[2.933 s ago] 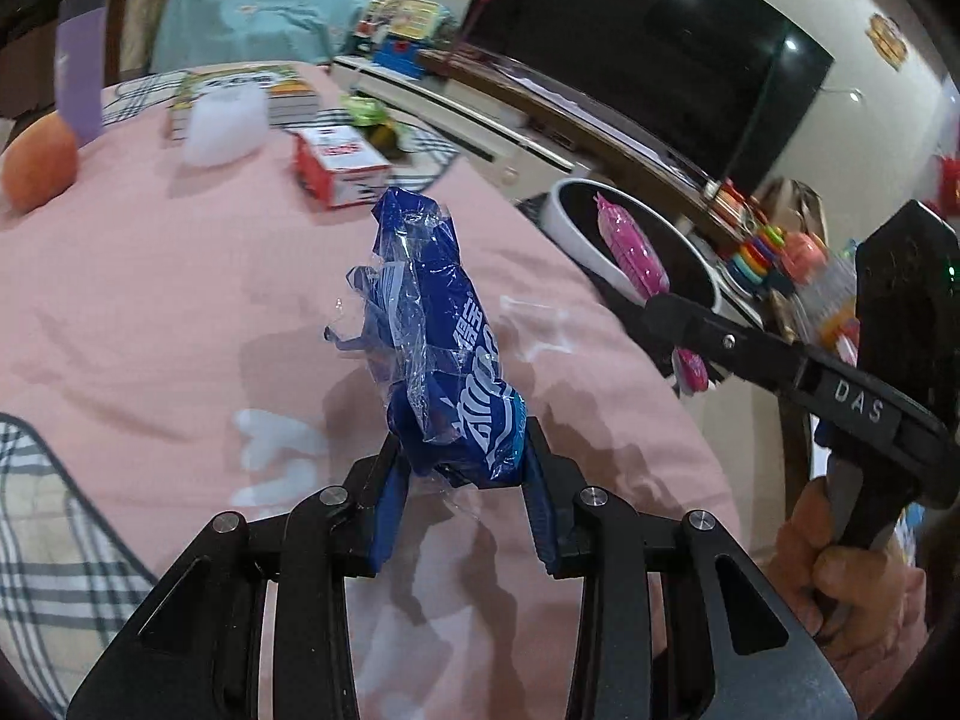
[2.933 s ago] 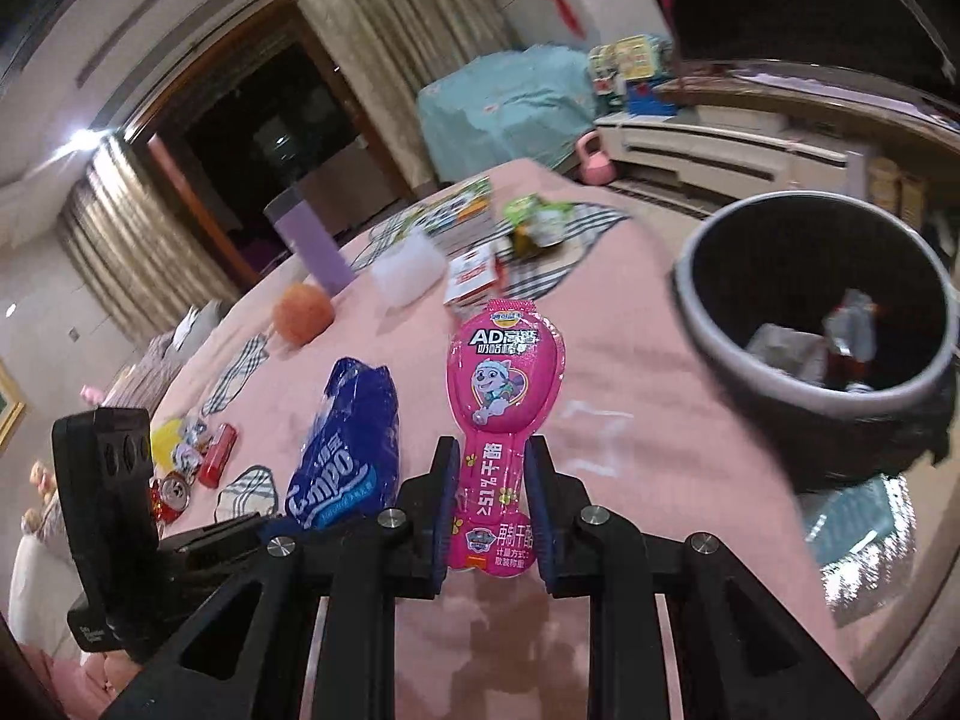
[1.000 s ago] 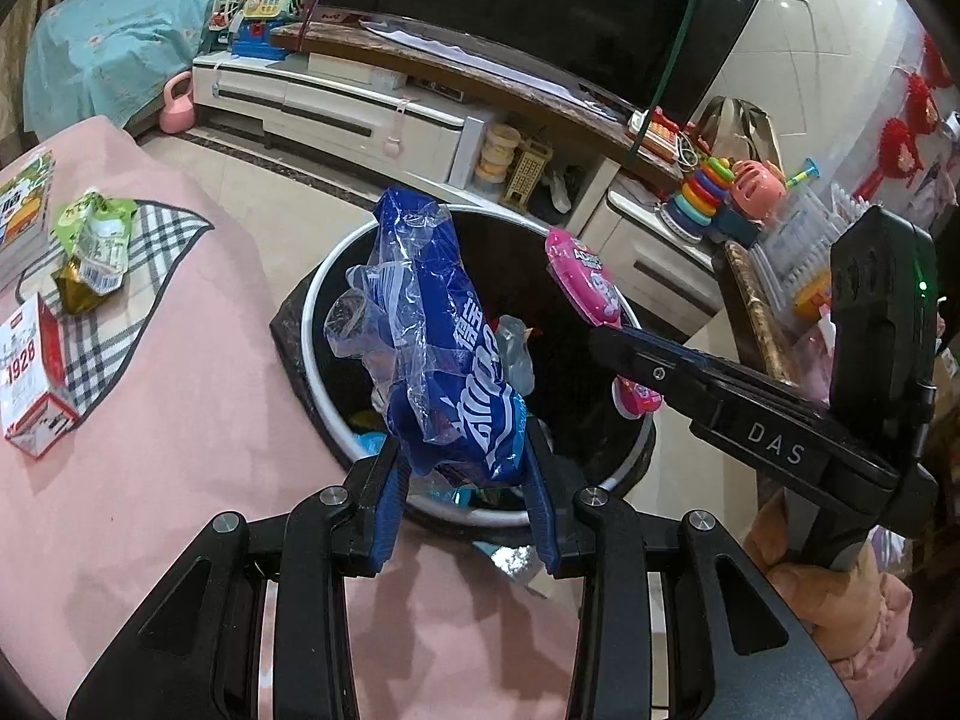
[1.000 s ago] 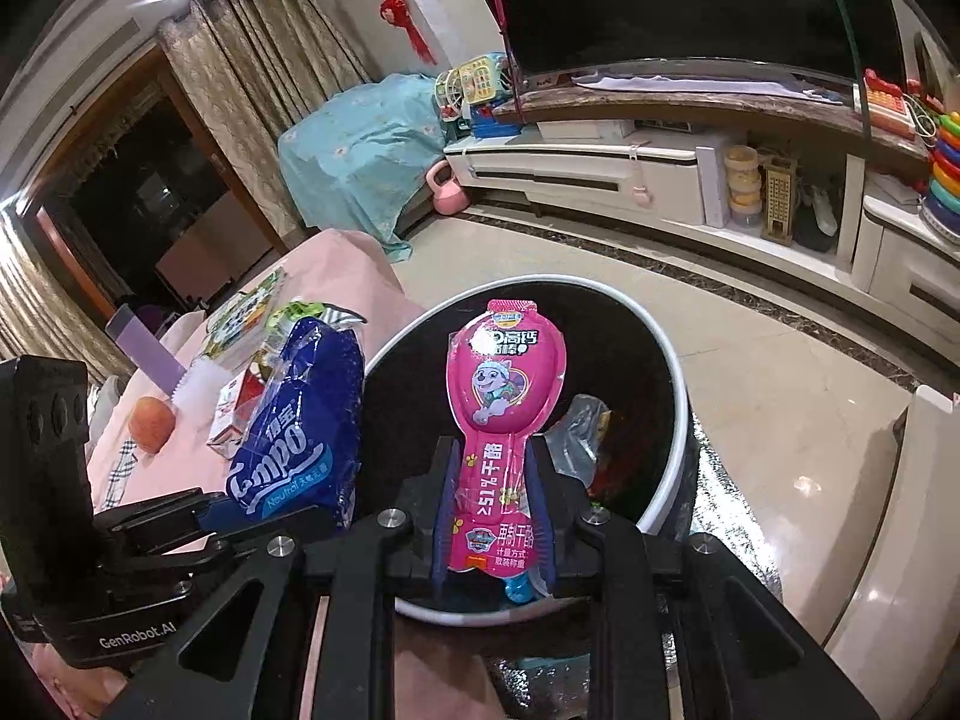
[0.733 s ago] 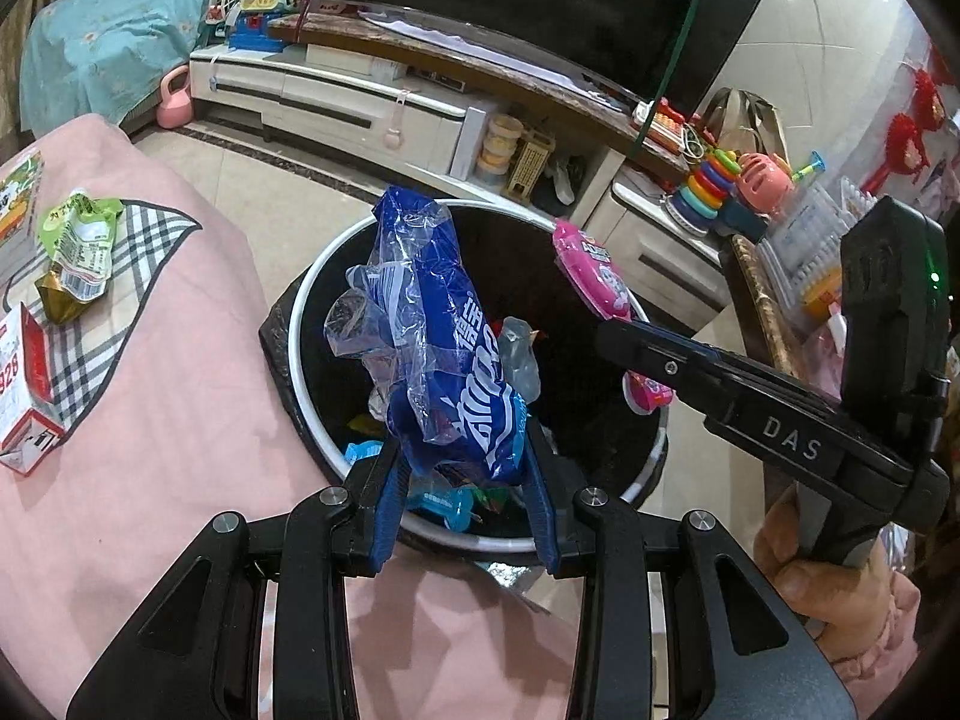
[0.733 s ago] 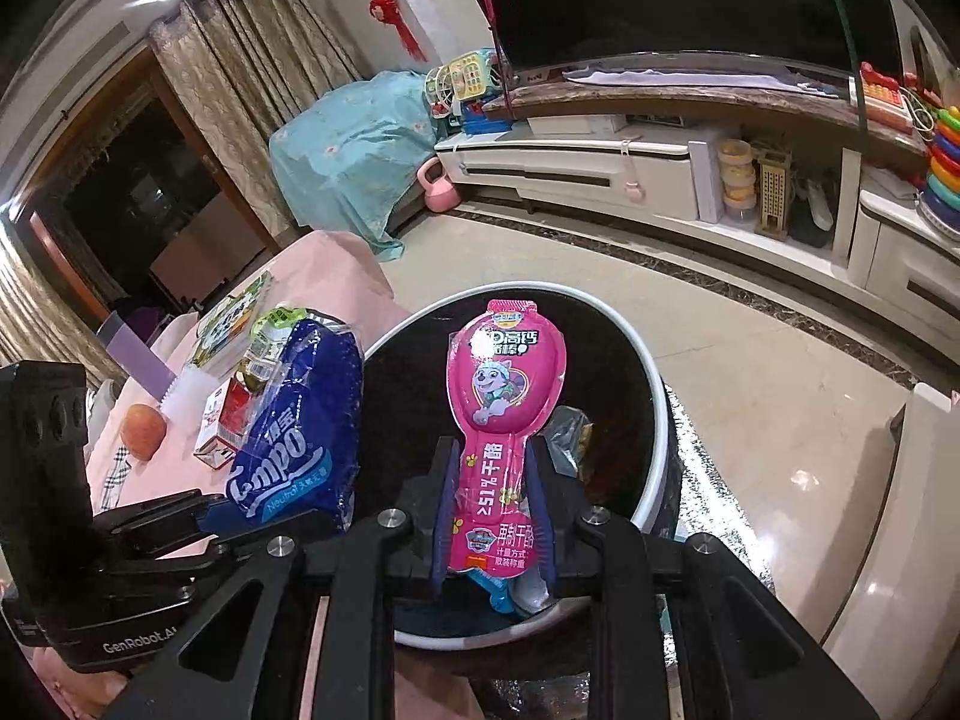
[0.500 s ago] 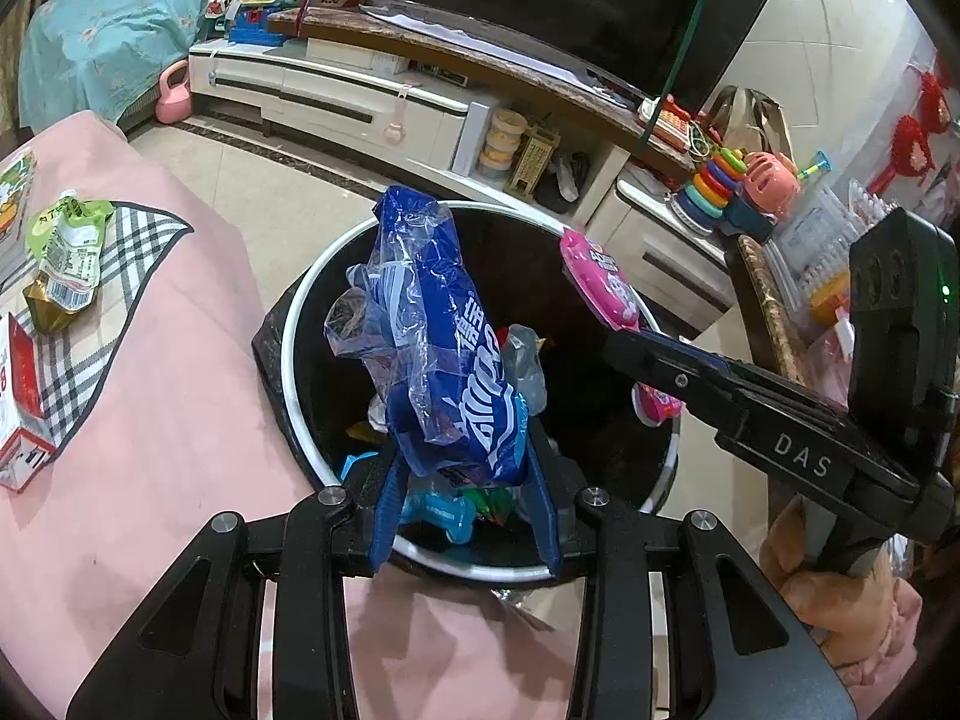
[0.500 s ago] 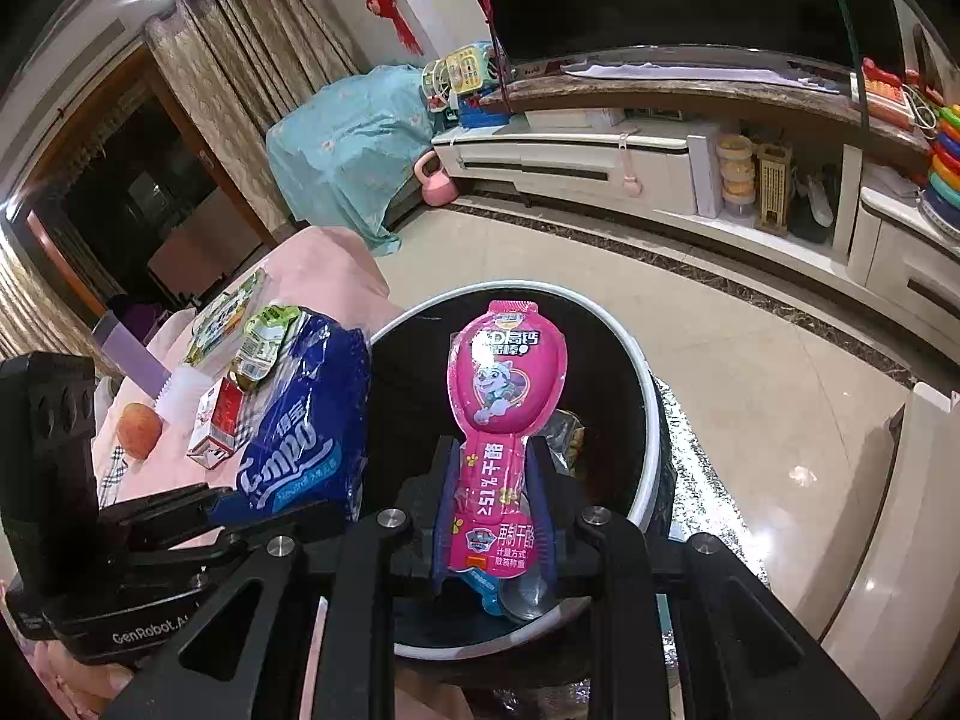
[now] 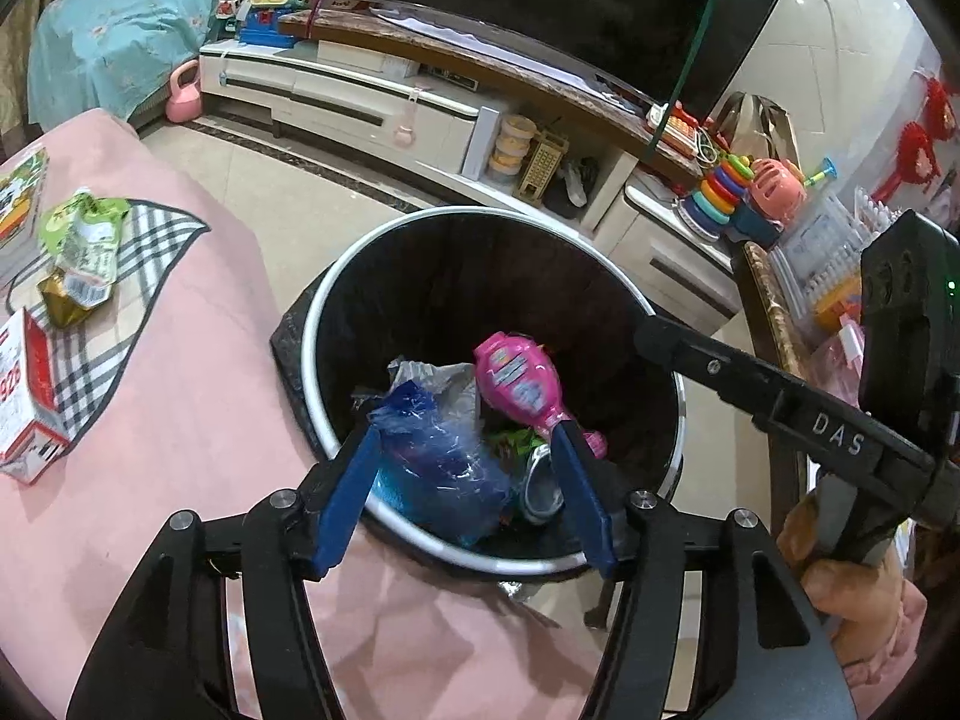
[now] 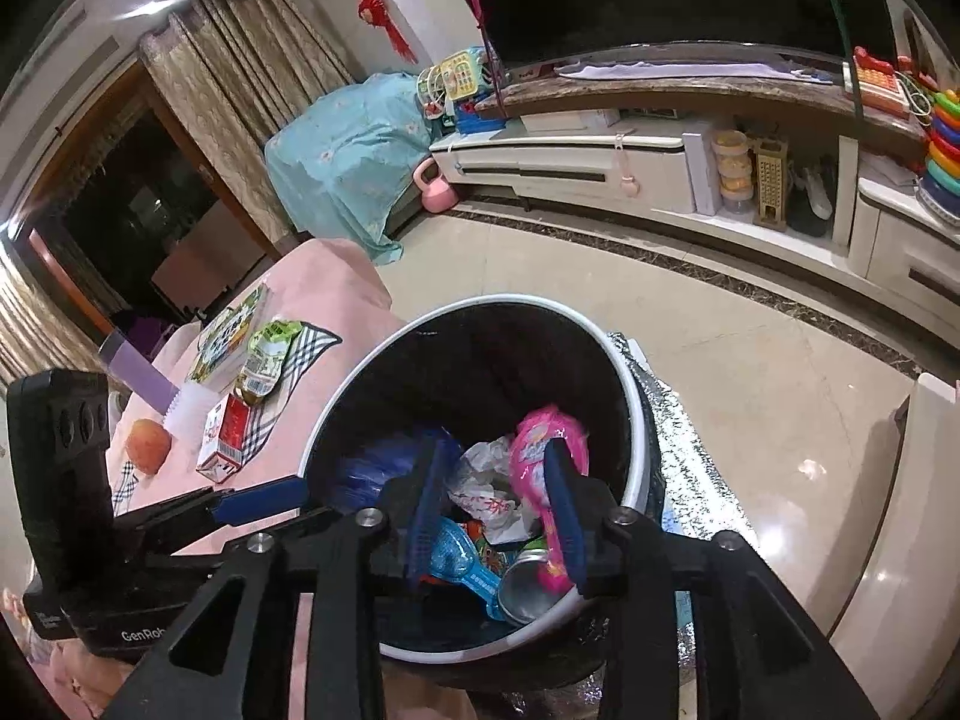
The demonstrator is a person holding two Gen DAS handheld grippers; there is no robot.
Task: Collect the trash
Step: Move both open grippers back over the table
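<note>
A black bin with a white rim [image 9: 480, 212] [image 10: 498, 299] stands beside the pink-covered table. My left gripper [image 9: 463, 435] hovers over it, jaws opening. The crumpled blue wrapper [image 9: 432, 462] [image 10: 372, 468] has slipped below the pads onto the rubbish inside. My right gripper [image 10: 495, 447] also hangs over the bin with its jaws opening. The pink snack pack [image 10: 540, 444] [image 9: 516, 378] lies loose inside, just behind the right finger. One finger of my right gripper [image 9: 690, 354] reaches over the rim in the left wrist view. Nothing is pressed between either pair of pads.
On the table [image 9: 198, 396] lie a red and white carton [image 9: 24, 414], a green pouch [image 9: 78, 246] on a checked cloth, and an orange fruit [image 10: 147, 444]. A cream TV cabinet [image 10: 570, 162], toys and tiled floor [image 10: 750, 360] lie beyond the bin.
Both grippers have opened over the bin. The blue wrapper dropped out of the left one and the pink pack out of the right one, both into the bin.
</note>
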